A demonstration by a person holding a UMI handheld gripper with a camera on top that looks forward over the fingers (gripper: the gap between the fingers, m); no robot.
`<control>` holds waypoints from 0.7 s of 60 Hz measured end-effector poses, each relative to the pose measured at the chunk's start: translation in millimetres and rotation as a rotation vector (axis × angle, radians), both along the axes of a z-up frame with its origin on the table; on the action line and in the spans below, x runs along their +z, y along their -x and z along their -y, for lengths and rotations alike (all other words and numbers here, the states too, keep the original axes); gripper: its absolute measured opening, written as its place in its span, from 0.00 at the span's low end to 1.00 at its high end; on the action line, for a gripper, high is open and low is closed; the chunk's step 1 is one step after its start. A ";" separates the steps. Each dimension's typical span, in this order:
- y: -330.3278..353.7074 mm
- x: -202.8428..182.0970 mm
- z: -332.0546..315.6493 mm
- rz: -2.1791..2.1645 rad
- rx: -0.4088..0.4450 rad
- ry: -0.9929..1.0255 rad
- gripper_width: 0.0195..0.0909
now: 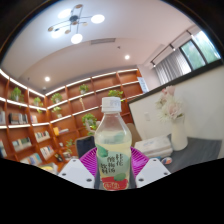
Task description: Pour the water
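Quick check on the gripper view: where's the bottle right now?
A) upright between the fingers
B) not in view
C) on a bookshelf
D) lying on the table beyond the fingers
A: the bottle stands upright between the two fingers of the gripper, green cap on top, its label down at finger level; the bookshelves are far behind it.

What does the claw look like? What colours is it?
The claw has two pale grey-white fingers, blocky and angular, showing at the bottom of the gripper view. Each finger carries a bright magenta pad on its inner side. No cables, markings or sleeve can be seen here.
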State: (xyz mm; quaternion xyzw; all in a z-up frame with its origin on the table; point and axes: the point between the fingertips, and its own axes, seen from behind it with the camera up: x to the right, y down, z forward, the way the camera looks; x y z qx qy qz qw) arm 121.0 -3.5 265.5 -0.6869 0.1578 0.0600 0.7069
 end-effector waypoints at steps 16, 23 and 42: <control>-144.6 -36.2 11.3 0.313 -0.299 0.184 0.30; -188.6 -73.4 14.5 0.268 -0.352 0.234 0.31; -236.5 -150.4 -1.9 0.250 -0.375 0.293 0.30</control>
